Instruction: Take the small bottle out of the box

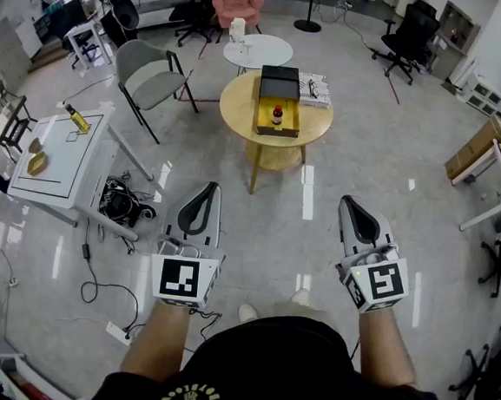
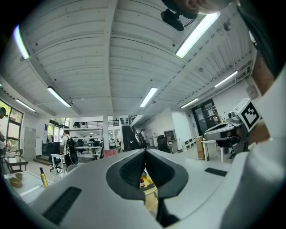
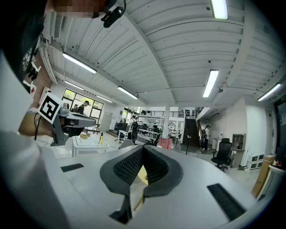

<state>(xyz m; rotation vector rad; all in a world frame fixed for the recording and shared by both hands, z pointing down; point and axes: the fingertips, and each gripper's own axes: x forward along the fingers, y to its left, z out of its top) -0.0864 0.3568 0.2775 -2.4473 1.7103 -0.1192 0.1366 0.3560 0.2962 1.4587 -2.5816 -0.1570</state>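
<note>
Surface (image 1: pixel 238 107): far ahead of my left tool (image 1: pixel 211 187) and right tool (image 1: pixel 347 201)
Small bottle (image 1: pixel 277 114): in box (image 1: pixel 276 133), untaken
Tools: both together, empty

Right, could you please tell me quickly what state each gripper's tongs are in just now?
Left grey gripper: tongs closed, holding nothing.
Right grey gripper: tongs closed, holding nothing.

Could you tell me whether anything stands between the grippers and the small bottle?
Nothing visible: bare floor separates the left gripper and right gripper from the table, and the small bottle stands in the open box.
</note>
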